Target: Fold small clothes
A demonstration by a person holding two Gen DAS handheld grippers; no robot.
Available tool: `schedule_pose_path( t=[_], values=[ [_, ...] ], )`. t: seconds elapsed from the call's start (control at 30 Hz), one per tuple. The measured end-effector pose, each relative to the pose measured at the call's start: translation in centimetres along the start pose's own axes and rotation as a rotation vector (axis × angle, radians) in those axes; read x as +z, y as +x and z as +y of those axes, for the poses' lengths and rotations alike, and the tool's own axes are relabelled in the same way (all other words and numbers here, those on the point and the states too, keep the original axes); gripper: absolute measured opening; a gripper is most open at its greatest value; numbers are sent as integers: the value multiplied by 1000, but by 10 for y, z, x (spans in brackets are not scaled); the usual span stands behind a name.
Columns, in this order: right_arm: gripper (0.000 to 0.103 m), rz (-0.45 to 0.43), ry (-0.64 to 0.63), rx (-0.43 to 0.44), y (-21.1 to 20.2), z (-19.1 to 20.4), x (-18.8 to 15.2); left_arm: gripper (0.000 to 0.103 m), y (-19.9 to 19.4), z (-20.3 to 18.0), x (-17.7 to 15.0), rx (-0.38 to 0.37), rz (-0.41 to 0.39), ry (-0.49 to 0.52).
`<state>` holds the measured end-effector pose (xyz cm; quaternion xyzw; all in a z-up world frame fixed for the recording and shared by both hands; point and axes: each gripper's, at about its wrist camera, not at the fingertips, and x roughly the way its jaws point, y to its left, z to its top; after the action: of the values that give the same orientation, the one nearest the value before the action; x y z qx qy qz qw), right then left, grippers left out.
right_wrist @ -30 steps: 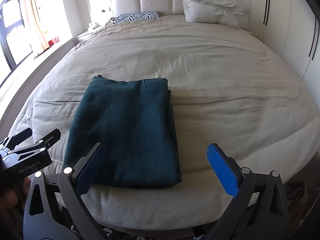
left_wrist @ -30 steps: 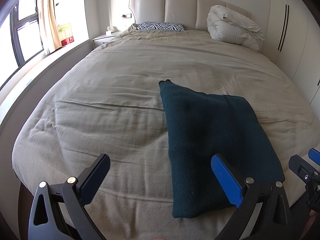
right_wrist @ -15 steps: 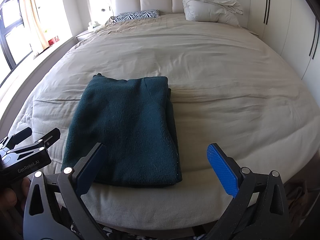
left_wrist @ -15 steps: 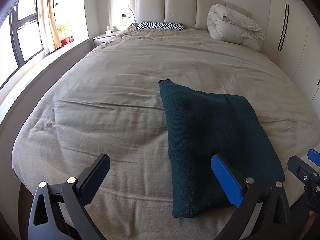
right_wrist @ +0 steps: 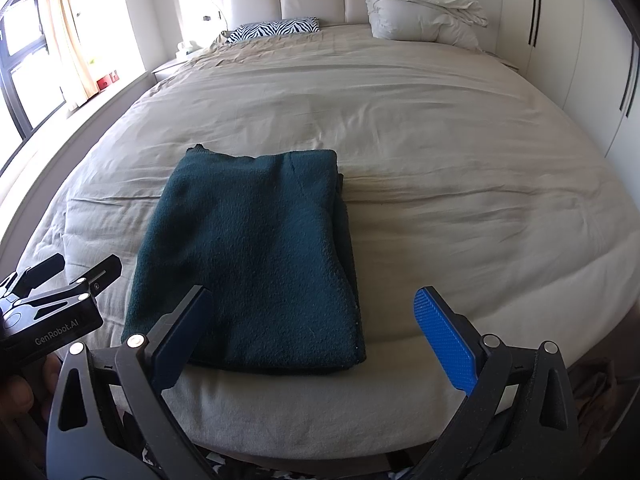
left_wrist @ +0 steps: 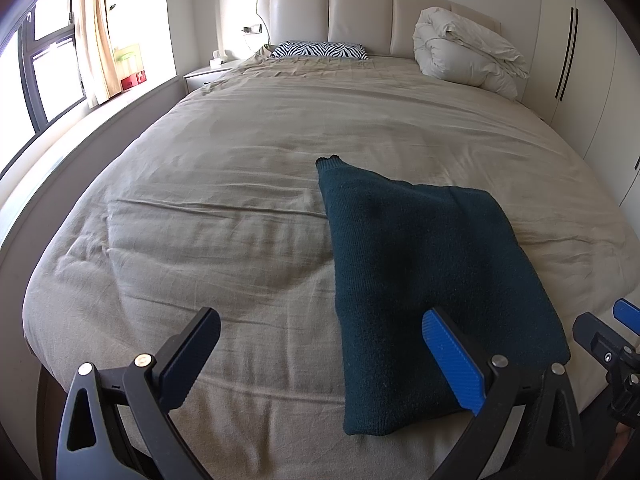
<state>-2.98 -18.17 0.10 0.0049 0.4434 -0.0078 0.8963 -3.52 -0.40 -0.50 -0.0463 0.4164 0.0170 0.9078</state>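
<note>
In the left wrist view, we held the left gripper (left_wrist: 320, 356) spread wide with nothing between its fingers, above the near edge of the bed (left_wrist: 224, 200). The folded dark green garment (left_wrist: 420, 280) lay flat on the beige cover toward 3 o'clock, its near end just behind the blue finger. The right gripper (left_wrist: 608, 344) showed at the 4 o'clock edge.

In the right wrist view, our right gripper (right_wrist: 316, 336) likewise stood wide apart and empty. The garment (right_wrist: 256, 264) lay at 11 o'clock, near the bed's (right_wrist: 460, 152) foot edge.
</note>
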Motion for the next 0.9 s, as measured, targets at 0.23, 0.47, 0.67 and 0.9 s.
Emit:
schedule_pose_path(
  t=[0.23,0.47,0.67,0.9],
  values=[
    [103,2,-1,1,1,0,-1,103,0,-1,0,0,1,0],
    [103,11,-5,7,3,1,-3,103,5,0,1,-6,13,9],
    [103,12,-5,8,3,0,-3,103,6,2,1,-7,21,7],
    [103,15,-3,9,3,1,-4,103,7,4,1,-10,17,9]
  ],
)
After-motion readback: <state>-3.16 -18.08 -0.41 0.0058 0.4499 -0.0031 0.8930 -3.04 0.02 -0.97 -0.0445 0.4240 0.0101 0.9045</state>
